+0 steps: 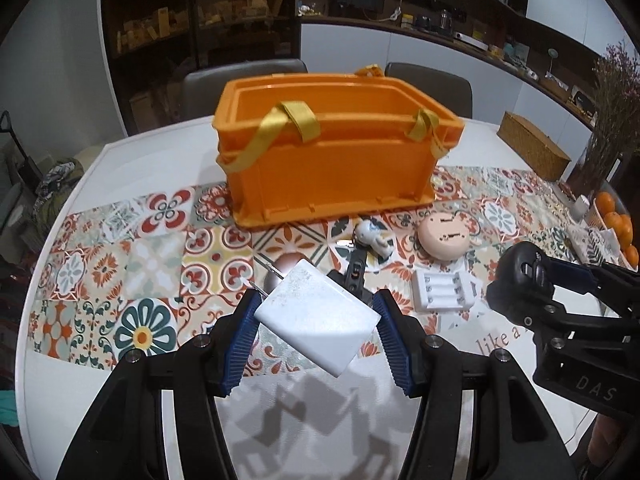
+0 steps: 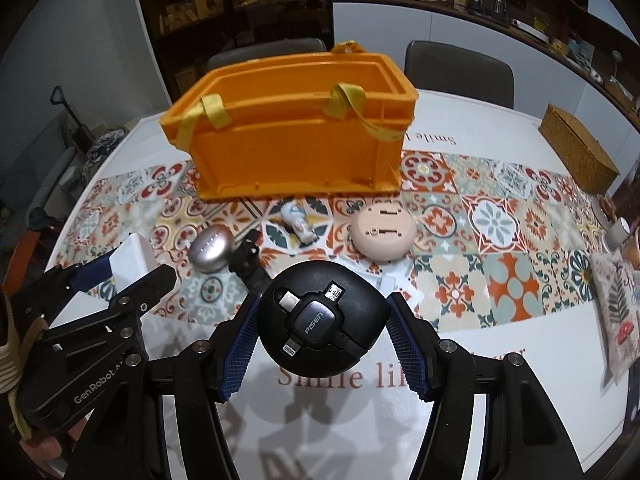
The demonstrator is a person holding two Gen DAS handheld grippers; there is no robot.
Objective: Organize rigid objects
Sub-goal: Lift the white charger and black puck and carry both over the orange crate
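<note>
Clamped in the left gripper [image 1: 316, 316], one white charger [image 1: 318, 318] hangs in front of the single orange crate [image 1: 328, 160]; the right gripper [image 2: 322, 320] squeezes one black cable reel [image 2: 322, 320]. Both are carried loads; next, I judge, comes lifting over the crate's rim. Five items remain before it: silver knob [image 2: 210, 252], figurine [image 2: 298, 222], pink disc [image 2: 382, 234], battery case [image 1: 444, 290], black clip [image 2: 248, 264].

This is a home dining room: a round white tabletop [image 1: 132, 152] wears a tile-patterned runner [image 1: 160, 264], two padded chairs [image 2: 460, 68] are tucked in behind, and dark wooden shelves [image 1: 192, 12] crammed with boxes and jars line the wall. Dried flowers [image 1: 616, 92] and a bowl of oranges [image 1: 618, 220] sit at the edge.
</note>
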